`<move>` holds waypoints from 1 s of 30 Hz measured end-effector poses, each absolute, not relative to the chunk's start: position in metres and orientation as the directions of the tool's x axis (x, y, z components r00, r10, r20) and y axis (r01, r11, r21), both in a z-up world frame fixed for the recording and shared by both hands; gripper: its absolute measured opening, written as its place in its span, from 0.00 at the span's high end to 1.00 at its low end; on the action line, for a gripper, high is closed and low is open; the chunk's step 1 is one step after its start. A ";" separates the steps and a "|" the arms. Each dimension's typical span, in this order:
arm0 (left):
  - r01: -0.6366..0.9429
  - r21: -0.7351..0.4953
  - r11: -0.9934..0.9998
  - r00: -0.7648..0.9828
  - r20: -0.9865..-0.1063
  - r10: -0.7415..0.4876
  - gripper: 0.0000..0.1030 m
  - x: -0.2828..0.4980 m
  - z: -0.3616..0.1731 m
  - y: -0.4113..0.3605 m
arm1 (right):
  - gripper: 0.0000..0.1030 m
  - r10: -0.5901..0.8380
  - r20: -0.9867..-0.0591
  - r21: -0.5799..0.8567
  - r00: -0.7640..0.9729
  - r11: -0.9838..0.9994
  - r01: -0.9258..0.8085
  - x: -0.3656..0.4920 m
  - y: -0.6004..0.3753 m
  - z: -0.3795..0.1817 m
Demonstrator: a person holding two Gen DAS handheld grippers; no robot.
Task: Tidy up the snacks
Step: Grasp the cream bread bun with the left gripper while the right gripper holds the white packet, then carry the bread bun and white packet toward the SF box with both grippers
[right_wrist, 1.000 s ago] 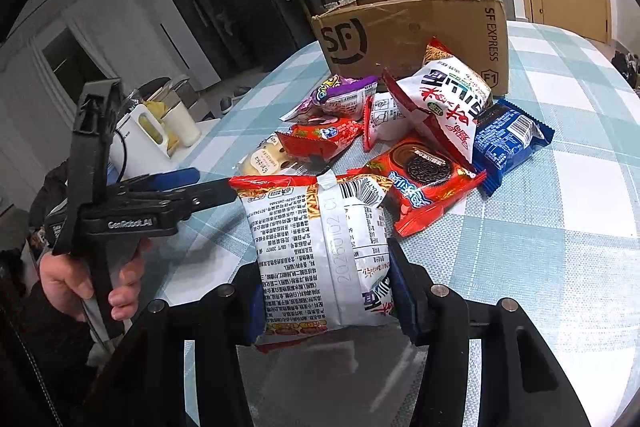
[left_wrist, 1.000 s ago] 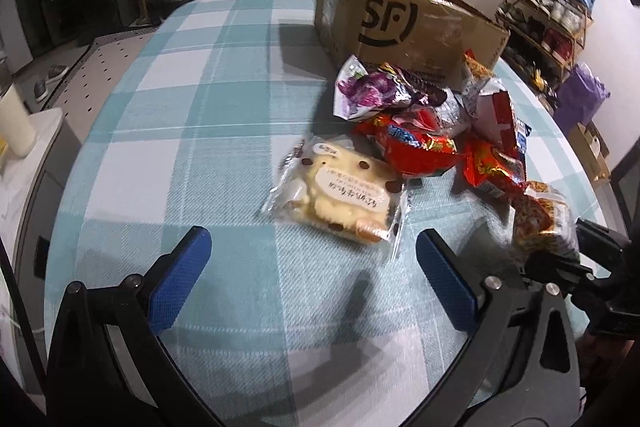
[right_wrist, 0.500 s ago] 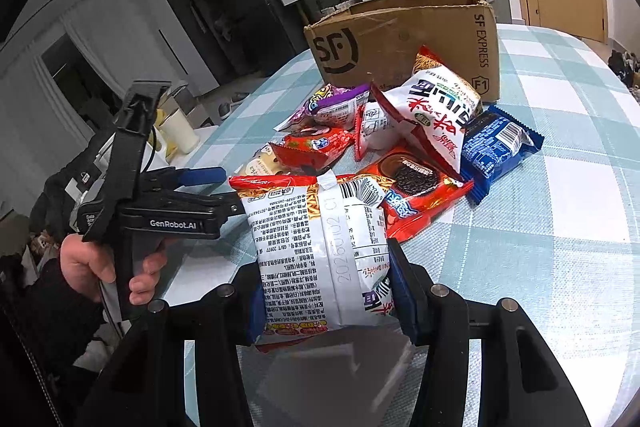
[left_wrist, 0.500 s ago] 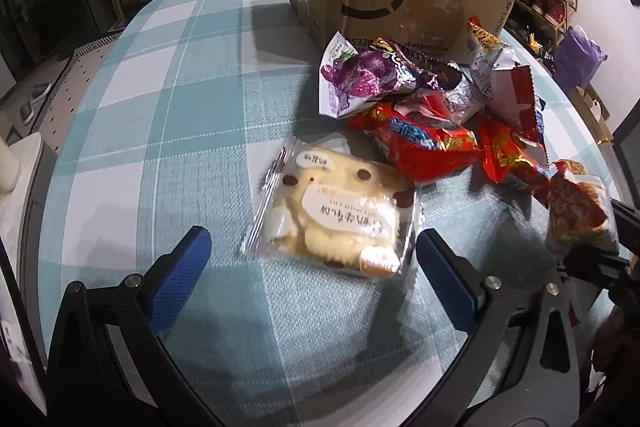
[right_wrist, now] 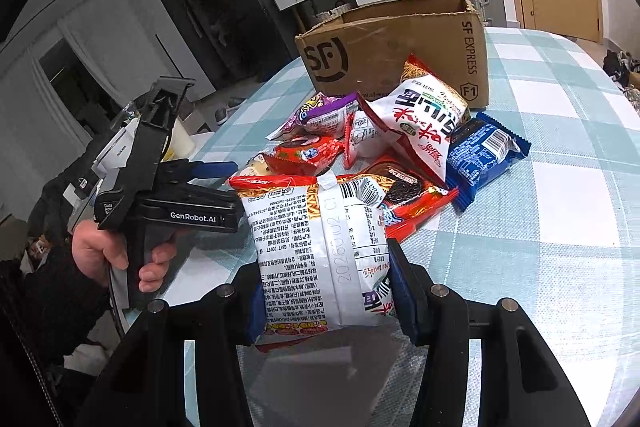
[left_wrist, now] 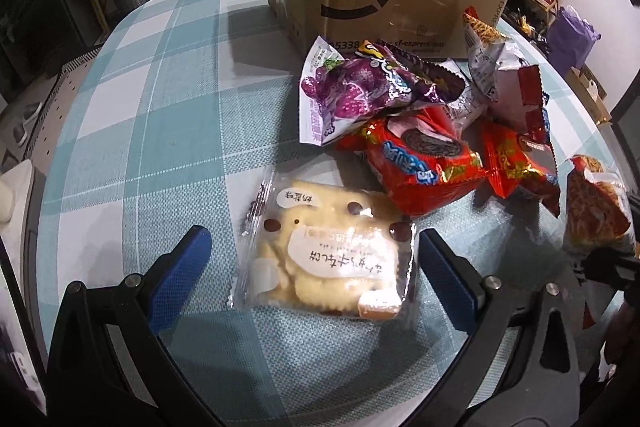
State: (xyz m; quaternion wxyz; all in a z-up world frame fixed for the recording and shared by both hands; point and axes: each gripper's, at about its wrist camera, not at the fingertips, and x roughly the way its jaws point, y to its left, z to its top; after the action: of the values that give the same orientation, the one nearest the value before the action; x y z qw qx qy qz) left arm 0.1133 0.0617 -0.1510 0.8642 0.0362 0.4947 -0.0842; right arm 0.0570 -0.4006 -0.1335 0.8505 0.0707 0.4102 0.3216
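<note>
Snacks are lying in a heap (right_wrist: 384, 147) on the checked desk (right_wrist: 560, 227), in front of a cardboard box (right_wrist: 400, 43) printed with SF. Starting at the right tool (right_wrist: 324, 291), its blue pads are clenching a white noodle packet (right_wrist: 320, 255) from both sides, holding it above the desk near the heap. The left tool (left_wrist: 316, 263) is hanging released, its jaws spread wide on either side of a clear biscuit pack (left_wrist: 328, 255) lying flat on the desk, the pads not touching it. Just beyond that pack a red cookie pack (left_wrist: 420, 163) is resting, with a purple grape packet (left_wrist: 352, 91) lying over its far end. A blue packet (right_wrist: 480, 151) is sitting at the heap's right edge in the right wrist view. A hand (right_wrist: 108, 251) is gripping the left tool's handle.
</note>
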 end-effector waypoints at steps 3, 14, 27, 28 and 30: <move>0.202 -0.013 0.979 0.495 -0.862 -0.114 0.10 0.111 -0.150 0.059 | 0.50 0.605 -0.650 0.386 0.460 0.784 -0.487 0.056 -0.403 -0.133; 0.247 -0.031 0.969 0.489 -0.859 -0.152 0.41 0.100 -0.141 0.054 | 0.50 0.609 -0.640 0.380 0.469 0.781 -0.495 0.053 -0.404 -0.128; 0.204 -0.058 0.977 0.494 -0.856 -0.154 0.41 0.086 -0.136 0.076 | 0.50 0.611 -0.619 0.379 0.493 0.782 -0.494 0.052 -0.409 -0.115; 0.200 -0.062 0.978 0.499 -0.853 -0.156 0.41 0.084 -0.134 0.079 | 0.50 0.612 -0.617 0.378 0.495 0.782 -0.495 0.051 -0.408 -0.114; 0.196 -0.072 0.978 0.505 -0.847 -0.163 0.41 0.079 -0.130 0.083 | 0.50 0.615 -0.612 0.380 0.498 0.780 -0.497 0.051 -0.408 -0.112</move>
State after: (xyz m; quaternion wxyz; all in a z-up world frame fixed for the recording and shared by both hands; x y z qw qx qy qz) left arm 0.0793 0.0828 -0.1302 0.8674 0.0167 0.4865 -0.1036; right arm 0.0508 -0.4081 -0.1124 0.8619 0.0769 0.3836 0.3226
